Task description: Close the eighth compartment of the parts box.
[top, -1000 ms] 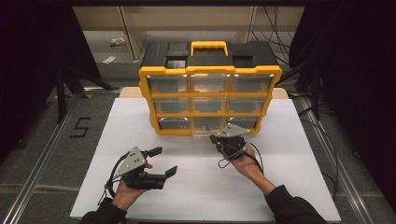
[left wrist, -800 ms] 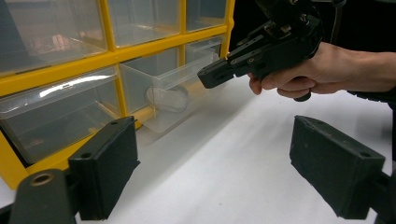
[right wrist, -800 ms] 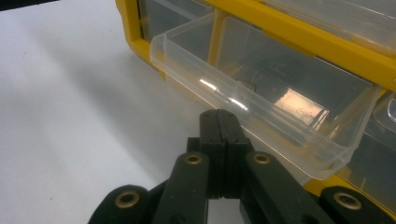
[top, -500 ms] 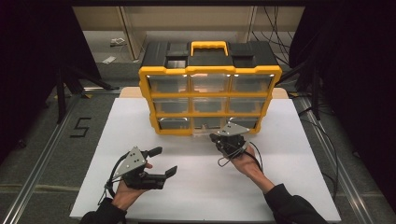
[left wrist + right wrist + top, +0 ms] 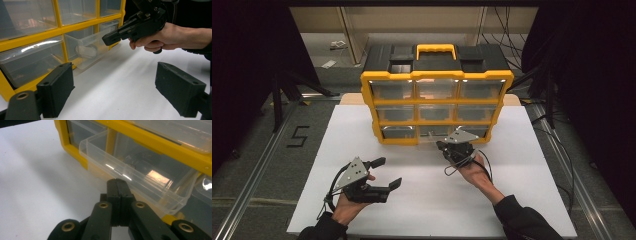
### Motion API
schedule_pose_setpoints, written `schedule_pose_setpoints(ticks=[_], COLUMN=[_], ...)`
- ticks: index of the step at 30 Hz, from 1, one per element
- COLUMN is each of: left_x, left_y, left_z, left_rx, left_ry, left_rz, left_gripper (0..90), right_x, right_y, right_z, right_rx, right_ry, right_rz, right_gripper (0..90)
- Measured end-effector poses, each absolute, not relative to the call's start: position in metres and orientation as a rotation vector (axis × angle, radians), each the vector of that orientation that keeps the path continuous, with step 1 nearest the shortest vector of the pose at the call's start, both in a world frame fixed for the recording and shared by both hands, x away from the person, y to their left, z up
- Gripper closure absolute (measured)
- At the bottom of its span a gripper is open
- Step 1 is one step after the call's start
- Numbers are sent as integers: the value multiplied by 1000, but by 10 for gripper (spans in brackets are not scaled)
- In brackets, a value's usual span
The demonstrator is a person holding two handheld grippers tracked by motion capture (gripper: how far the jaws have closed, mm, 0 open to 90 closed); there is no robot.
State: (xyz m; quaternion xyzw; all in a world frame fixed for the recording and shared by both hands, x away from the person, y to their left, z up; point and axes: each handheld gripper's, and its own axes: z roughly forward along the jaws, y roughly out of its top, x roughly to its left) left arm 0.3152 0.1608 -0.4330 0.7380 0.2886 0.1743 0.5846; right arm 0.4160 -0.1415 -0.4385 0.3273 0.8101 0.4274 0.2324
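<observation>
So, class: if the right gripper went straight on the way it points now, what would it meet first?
Most likely the clear drawer pulled out of the yellow cabinet; the right gripper, fingers shut, is right at its front wall.

A round pale thing (image 5: 86, 51) sits in the pulled-out clear drawer (image 5: 92, 47), too blurry to tell what it is. In the right gripper view the drawer's (image 5: 130, 173) stuff is just shine & blur. The yellow organizer (image 5: 32, 37) is cut off at top & left edge of the left gripper view.

White tabletop (image 5: 362, 140) on grey floor (image 5: 257, 150), dark curtains (image 5: 242, 75) either side.
</observation>
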Motion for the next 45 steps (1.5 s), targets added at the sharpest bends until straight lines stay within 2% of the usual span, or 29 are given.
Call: schedule_pose_setpoints(ticks=[45], left_x=[316], left_y=[161], left_z=[-433], left_rx=[1721], left_ry=[674], left_rz=[405], left_gripper=[151], right_x=[439], right_y=[-145], right_z=[-435], right_rx=[921], right_ry=[2171], right_rz=[1166], right_gripper=[900])
